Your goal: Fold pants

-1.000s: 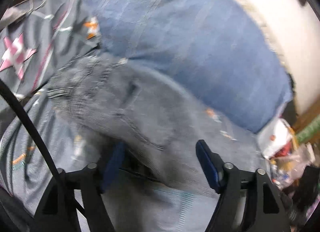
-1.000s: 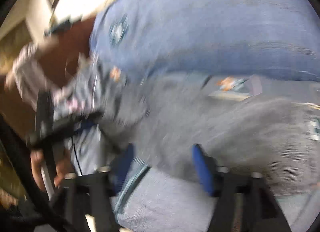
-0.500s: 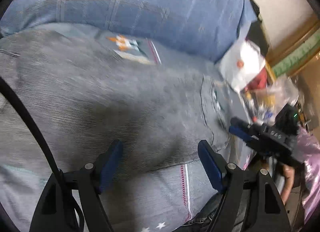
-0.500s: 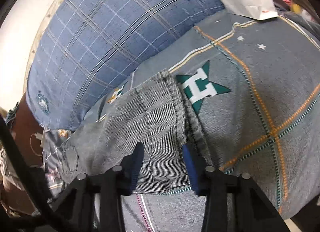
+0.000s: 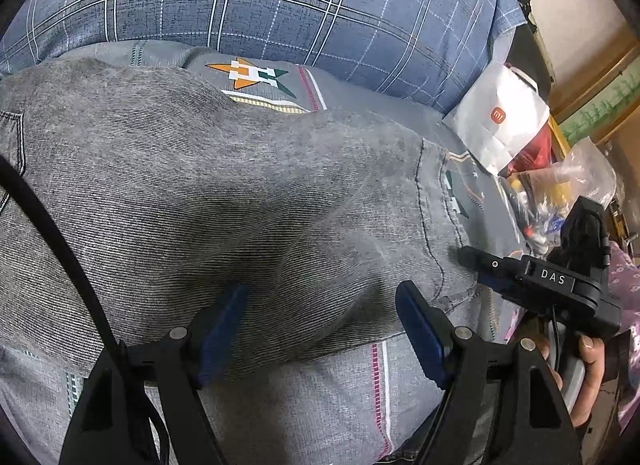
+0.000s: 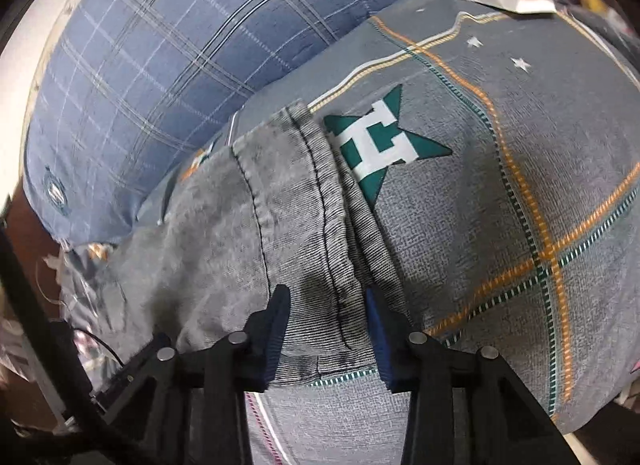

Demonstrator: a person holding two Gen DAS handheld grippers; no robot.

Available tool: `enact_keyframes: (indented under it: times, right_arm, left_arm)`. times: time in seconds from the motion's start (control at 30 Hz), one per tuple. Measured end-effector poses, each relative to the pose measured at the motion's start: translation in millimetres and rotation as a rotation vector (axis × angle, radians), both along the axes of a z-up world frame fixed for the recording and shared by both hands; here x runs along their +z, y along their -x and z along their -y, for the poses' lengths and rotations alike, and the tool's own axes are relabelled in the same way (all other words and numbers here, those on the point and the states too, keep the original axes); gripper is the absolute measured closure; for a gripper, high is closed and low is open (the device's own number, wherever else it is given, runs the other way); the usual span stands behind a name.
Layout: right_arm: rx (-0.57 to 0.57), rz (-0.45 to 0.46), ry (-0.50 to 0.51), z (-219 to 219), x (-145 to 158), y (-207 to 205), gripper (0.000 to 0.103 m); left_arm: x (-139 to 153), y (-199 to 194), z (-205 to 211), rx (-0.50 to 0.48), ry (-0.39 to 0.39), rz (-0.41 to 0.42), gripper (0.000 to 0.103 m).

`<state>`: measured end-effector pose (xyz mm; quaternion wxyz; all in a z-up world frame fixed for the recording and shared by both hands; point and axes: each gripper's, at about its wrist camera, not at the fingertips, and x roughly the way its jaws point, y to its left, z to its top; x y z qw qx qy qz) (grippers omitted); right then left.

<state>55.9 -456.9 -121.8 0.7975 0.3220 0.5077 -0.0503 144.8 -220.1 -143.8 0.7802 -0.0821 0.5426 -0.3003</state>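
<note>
Lying across the patterned bedsheet [image 6: 500, 193], the grey pants [image 5: 208, 193] are resting flat — the left hand-held gripper [image 5: 320, 329] is gaping open, the right hand-held gripper [image 6: 326, 329] straddling their hem unclosed.

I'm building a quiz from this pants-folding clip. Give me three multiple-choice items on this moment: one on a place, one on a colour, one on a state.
1. The white paper bag sits where?
A. at the bed's edge beyond the pants hem
B. on top of the pants
C. between the left fingers

2. The star beside the hem is:
A. orange
B. green with a white H
C. purple

3. The right gripper is:
A. shut tight on the blue plaid pillow
B. open, fingers either side of the grey pants hem
C. out of view

Key: 1 A, the bag lies past the hem; 2 B, right wrist view shows it; 3 B, blue pads flank the hem.
</note>
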Motion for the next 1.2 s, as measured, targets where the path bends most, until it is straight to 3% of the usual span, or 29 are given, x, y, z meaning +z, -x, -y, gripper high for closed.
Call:
enact_keyframes:
  times: [0.03, 0.1, 0.17, 0.3, 0.4, 0.47, 0.6, 0.77, 1.0, 1.03, 1.07, 1.17, 1.2]
  right_arm:
    - [0.011, -0.012, 0.008, -0.9, -2.2, -3.9, 0.085]
    - [0.009, -0.038, 0.032, -2.9, -5.3, -2.6, 0.095]
    - [-0.003, 0.007, 0.127, -7.1, 14.6, 8.2, 0.096]
    - [-0.028, 0.065, 0.100, 3.7, 30.2, 25.5, 0.095]
    - [-0.002, -0.099, 0.058, 7.9, -7.1, 14.3, 0.089]
    - [-0.051, -0.018, 0.057, 16.3, 8.8, 23.3, 0.081]
    - [-0.140, 0.117, -0.003, 38.1, 25.4, 44.6, 0.043]
    - [-0.222, 0.224, -0.128, 65.2, 27.0, 57.0, 0.041]
    - [-0.240, 0.271, -0.204, 74.3, 25.3, 57.6, 0.041]
    - [-0.247, 0.274, -0.219, 76.1, 24.0, 58.4, 0.041]
    - [-0.251, 0.276, -0.232, 76.6, 22.9, 58.9, 0.041]
    - [-0.247, 0.285, -0.256, 78.2, 20.4, 58.2, 0.041]
    - [-0.246, 0.284, -0.255, 78.1, 19.1, 55.7, 0.041]
  left_arm:
    - [1.6, 1.6, -1.0, -0.004, -0.006, 0.003, 0.025]
    - [6.7, 5.0, 2.1, -0.006, 0.000, 0.004, 0.025]
    - [15.8, 12.0, 5.0, -0.040, 0.062, 0.010, 0.025]
    - [31.0, 28.7, 24.5, -0.139, 0.062, 0.087, 0.025]
    - [29.3, 39.2, 54.4, -0.243, -0.015, 0.133, 0.025]
    - [26.1, 45.4, 73.1, -0.298, -0.069, 0.169, 0.025]
    - [17.5, 55.9, 102.5, -0.393, -0.132, 0.208, 0.025]
    - [1.6, 74.9, 134.2, -0.531, -0.208, 0.275, 0.025]
    - [-19.9, 98.0, 172.0, -0.651, -0.398, 0.503, 0.027]
    - [-19.0, 103.4, 175.2, -0.672, -0.393, 0.560, 0.031]
    - [-17.6, 104.5, 177.0, -0.683, -0.385, 0.569, 0.041]
    - [-10.8, 94.8, 178.7, -0.656, -0.389, 0.563, 0.061]
    - [-9.8, 91.4, 177.2, -0.658, -0.379, 0.547, 0.062]
